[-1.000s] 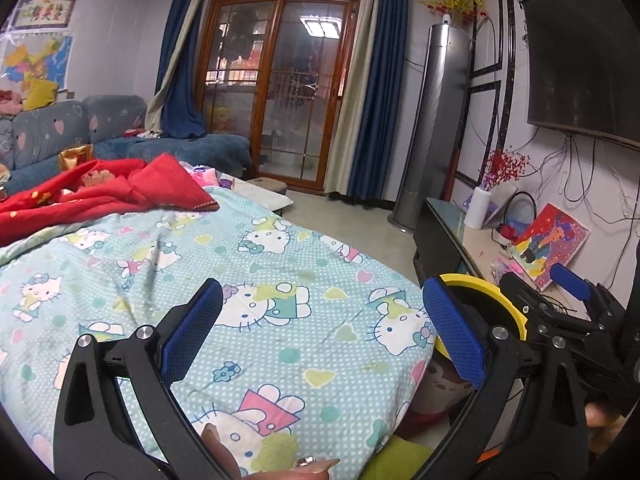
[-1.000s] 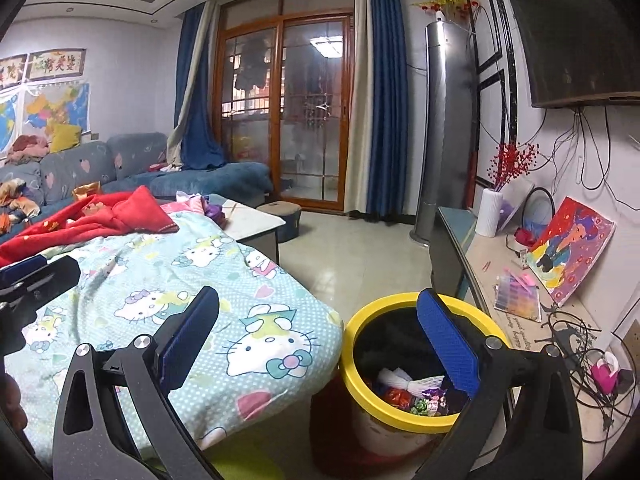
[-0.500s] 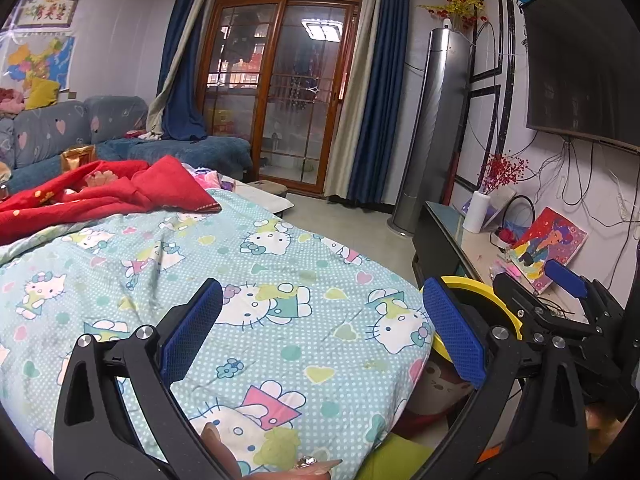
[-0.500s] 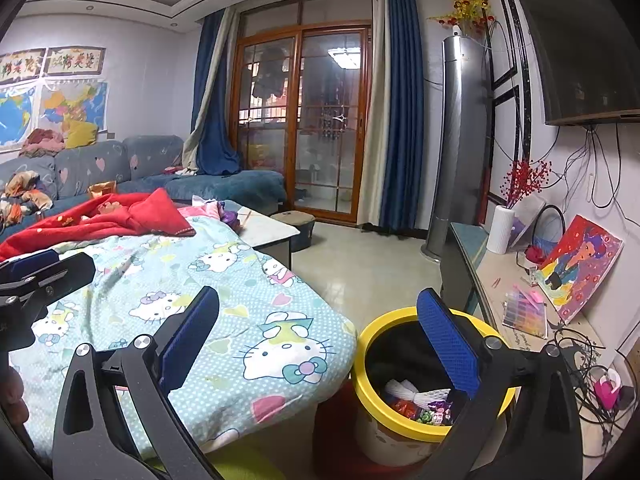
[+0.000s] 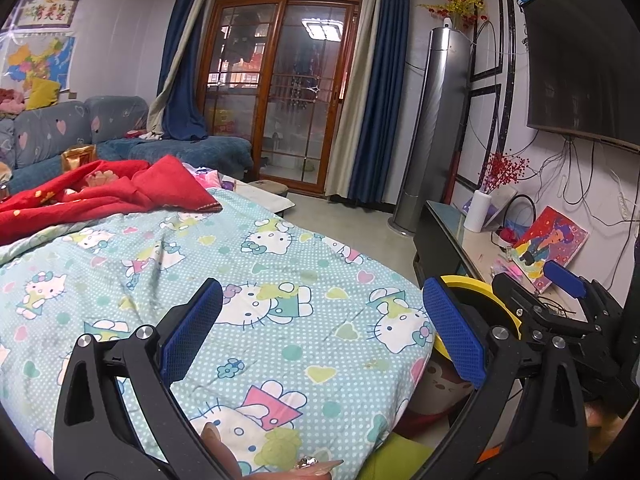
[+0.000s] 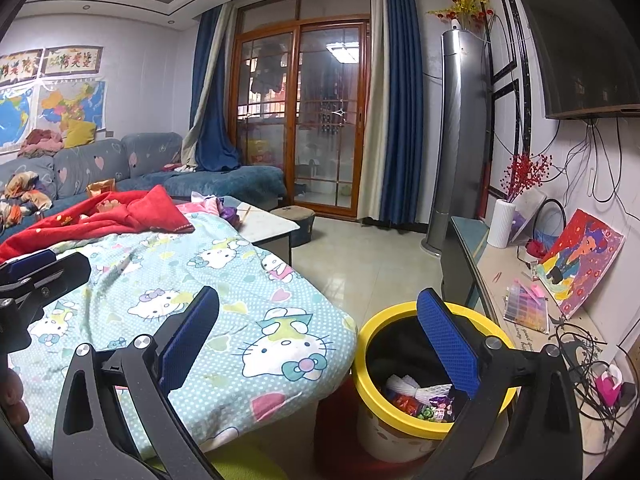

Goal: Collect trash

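Note:
A yellow-rimmed trash bin (image 6: 374,322) stands on the floor beside the bed, with white netting and coloured wrappers (image 6: 420,400) inside. My right gripper (image 6: 318,332) is open and empty, its right pad above the bin's opening. In the left wrist view only a slice of the bin's yellow rim (image 5: 476,286) shows behind the fingers. My left gripper (image 5: 320,330) is open and empty above the Hello Kitty bedspread (image 5: 256,280). The right gripper's body (image 5: 560,312) appears at the right edge of that view. No loose trash is visible on the bedspread.
A red blanket (image 6: 104,216) lies at the far end of the bed, with a blue sofa (image 6: 132,164) behind. A low TV bench (image 6: 504,280) with a painting, vase and cables runs along the right wall. Tiled floor (image 6: 360,256) leads to the glass doors.
Both views have tilted upward slightly and drawn back a little; the bin sits lower in the right wrist view. Both grippers stayed open and empty.

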